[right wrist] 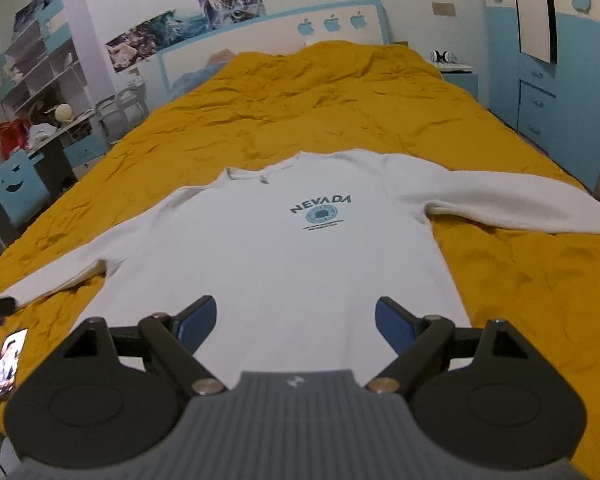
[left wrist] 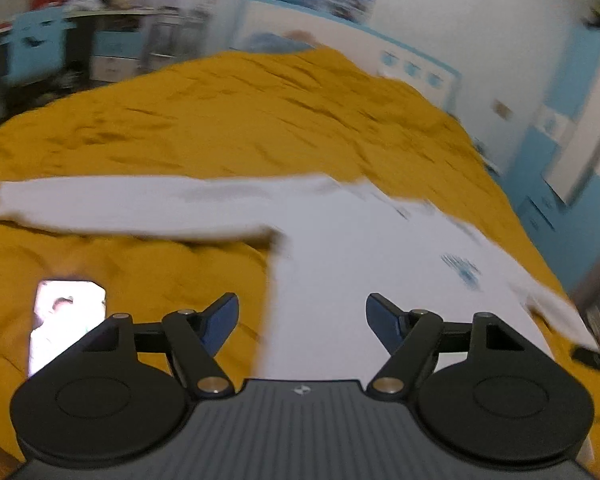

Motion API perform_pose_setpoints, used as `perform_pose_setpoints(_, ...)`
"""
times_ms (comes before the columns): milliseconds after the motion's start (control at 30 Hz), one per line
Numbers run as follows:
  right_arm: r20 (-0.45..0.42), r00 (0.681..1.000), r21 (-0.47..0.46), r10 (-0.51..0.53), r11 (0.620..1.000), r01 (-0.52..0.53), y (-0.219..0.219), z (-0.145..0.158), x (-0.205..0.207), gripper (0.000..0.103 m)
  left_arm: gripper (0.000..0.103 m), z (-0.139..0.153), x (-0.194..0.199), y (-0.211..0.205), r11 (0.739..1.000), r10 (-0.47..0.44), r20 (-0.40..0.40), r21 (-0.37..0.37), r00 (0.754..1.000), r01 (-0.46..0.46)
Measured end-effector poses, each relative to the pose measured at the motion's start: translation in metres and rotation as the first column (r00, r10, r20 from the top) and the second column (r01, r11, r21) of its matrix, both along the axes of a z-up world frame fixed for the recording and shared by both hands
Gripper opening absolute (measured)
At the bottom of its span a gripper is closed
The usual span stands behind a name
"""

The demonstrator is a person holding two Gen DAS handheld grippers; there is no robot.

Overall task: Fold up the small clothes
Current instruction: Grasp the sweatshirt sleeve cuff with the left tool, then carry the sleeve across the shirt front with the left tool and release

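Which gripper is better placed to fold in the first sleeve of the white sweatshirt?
Probably left. The left gripper hovers open by the sweatshirt's left sleeve; the right gripper is centred over the hem, away from both sleeves.

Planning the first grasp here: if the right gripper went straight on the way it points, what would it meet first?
Most likely the white long-sleeved sweatshirt with the NEVADA print, at its lower body. The right gripper is open and empty, with white fabric directly between its fingers. Depth is unclear, so how soon is hard to say.
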State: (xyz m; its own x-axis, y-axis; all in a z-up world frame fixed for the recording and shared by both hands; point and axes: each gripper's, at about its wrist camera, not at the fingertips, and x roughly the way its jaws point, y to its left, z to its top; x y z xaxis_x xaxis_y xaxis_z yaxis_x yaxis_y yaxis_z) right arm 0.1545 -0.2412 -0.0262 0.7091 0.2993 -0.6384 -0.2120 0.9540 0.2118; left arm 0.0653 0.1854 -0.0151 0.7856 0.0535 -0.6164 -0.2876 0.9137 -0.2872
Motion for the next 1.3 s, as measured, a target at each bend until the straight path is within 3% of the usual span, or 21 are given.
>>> perform_pose_setpoints(133, -0.065, 0.997, 0.006, 0.031, 1.000, -0.030, 0.011, -0.014, 0.042, 0.083, 0.084, -0.003, 0.006, 0.078, 0.989, 0.144, -0.016, -0.030, 0.989, -0.144)
perform_pose_setpoints(233, -0.137, 0.990, 0.043, 0.044, 0.998, -0.039, 0.019, -0.025, 0.070, 0.082, 0.084, -0.009, 0.007, 0.141, 0.967, 0.247, -0.038, -0.050, 0.968, -0.249)
perform_pose_setpoints(300, -0.153, 0.986, 0.052, 0.063, 0.997, -0.055, 0.027, -0.030, 0.084, 0.083, 0.084, -0.015, 0.005, 0.180, 0.945, 0.320, -0.058, -0.055, 0.946, -0.323)
perform_pose_setpoints(400, -0.146, 0.982, 0.068, 0.118, 0.992, -0.109, 0.042, -0.034, 0.095, 0.083, 0.083, -0.028, -0.001, 0.234, 0.891, 0.447, -0.087, -0.048, 0.890, -0.452)
perform_pose_setpoints(667, -0.162, 0.966, 0.064, 0.201, 0.979, -0.193, 0.093, -0.041, 0.109, 0.082, 0.081, -0.077, 0.001, 0.303, 0.811, 0.556, -0.190, -0.087, 0.809, -0.578)
perform_pose_setpoints(767, -0.160, 0.962, 0.053, 0.221, 0.975, -0.215, 0.107, -0.041, 0.111, 0.082, 0.049, -0.091, 0.001, 0.302, 0.810, 0.542, -0.183, -0.147, 0.820, -0.568)
perform_pose_setpoints(867, -0.157, 0.961, 0.029, 0.229, 0.973, -0.228, 0.117, -0.042, 0.114, 0.082, 0.022, -0.091, 0.005, 0.295, 0.825, 0.540, -0.149, -0.100, 0.829, -0.556)
perform_pose_setpoints(1000, -0.164, 0.962, 0.021, 0.220, 0.975, -0.219, 0.122, -0.043, 0.120, 0.082, 0.017, -0.068, 0.008, 0.277, 0.848, 0.524, -0.056, -0.056, 0.850, -0.527)
perform_pose_setpoints(1133, -0.158, 0.962, 0.012, 0.224, 0.974, -0.225, 0.118, -0.039, 0.120, 0.082, 0.016, -0.021, 0.016, 0.245, 0.879, 0.476, 0.026, -0.019, 0.879, -0.476)
perform_pose_setpoints(1300, -0.152, 0.963, 0.008, 0.223, 0.974, -0.224, 0.109, -0.030, 0.122, 0.082, 0.016, 0.050, 0.055, 0.187, 0.937, 0.340, 0.102, 0.042, 0.935, -0.346)
